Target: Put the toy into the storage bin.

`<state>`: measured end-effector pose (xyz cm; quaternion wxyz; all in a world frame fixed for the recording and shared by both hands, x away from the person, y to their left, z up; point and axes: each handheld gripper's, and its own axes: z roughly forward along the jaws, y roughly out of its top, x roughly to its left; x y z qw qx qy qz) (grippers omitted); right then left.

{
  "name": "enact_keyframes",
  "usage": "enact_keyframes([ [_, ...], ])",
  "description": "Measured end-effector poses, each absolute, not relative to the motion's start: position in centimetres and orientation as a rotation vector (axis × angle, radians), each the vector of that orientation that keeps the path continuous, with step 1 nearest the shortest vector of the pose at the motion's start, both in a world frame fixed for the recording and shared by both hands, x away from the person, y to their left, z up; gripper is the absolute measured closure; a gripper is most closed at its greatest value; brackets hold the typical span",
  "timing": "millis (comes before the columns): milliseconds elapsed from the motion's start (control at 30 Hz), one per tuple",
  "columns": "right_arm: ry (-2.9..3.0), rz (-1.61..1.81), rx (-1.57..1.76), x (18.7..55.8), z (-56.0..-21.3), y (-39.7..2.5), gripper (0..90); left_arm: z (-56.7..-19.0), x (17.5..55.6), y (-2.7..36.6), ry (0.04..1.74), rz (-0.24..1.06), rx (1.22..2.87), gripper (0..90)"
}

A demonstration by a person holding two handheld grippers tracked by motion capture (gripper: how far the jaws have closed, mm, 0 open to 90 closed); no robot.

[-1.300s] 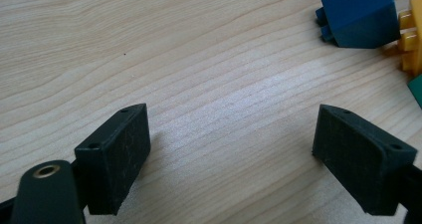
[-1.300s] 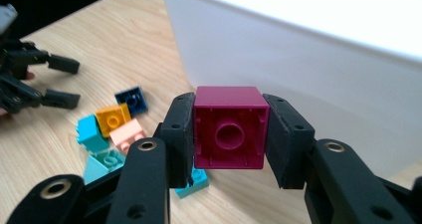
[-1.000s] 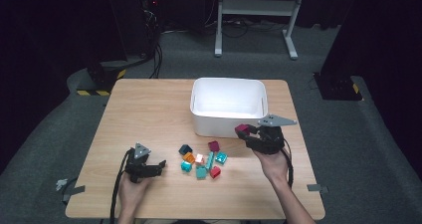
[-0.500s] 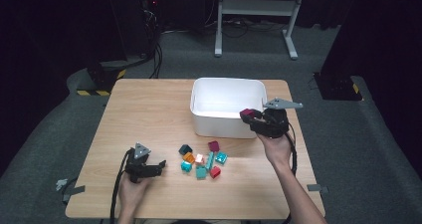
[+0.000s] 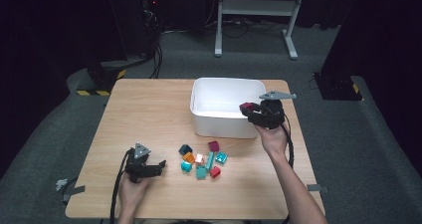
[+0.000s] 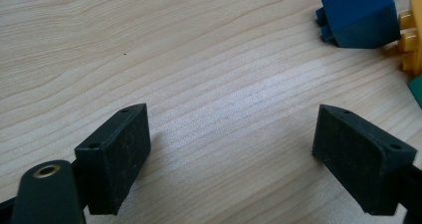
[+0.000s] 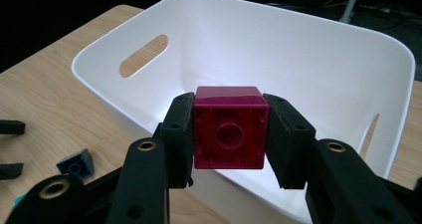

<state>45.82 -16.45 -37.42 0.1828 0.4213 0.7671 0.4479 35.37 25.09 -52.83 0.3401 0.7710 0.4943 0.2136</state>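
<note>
Magenta block [image 7: 228,128] clamped in right gripper [image 7: 228,134], raised over white bin [image 7: 318,50].

Looks like a lab or recording studio, not a home. Dark curtained walls all round, grey carpet floor [image 5: 59,129]. One bare wooden table [image 5: 149,114] lit from above. Behind it a white metal stand [image 5: 259,7] w/ cables on the floor [image 5: 154,55]. Yellow-black hazard tape [image 5: 94,92] on a base at the left, another black base w/ same tape at the right [image 5: 338,87].
</note>
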Motion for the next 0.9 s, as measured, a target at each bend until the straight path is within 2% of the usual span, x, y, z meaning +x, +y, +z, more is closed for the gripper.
enact_keyframes([
  [533,2.175,1.197,1.251,48.0,-38.8,-15.8,57.6,-52.8,35.4,25.1,1.286,0.556,2.007,15.1],
  [700,2.164,1.203,1.256,48.1,-38.9,-15.8,49.5,-52.8,35.4,25.1,1.286,0.556,2.007,15.1],
  [900,2.151,1.241,1.246,47.6,-38.7,-16.1,47.7,-52.8,35.3,25.1,1.288,0.557,2.006,15.2],
])
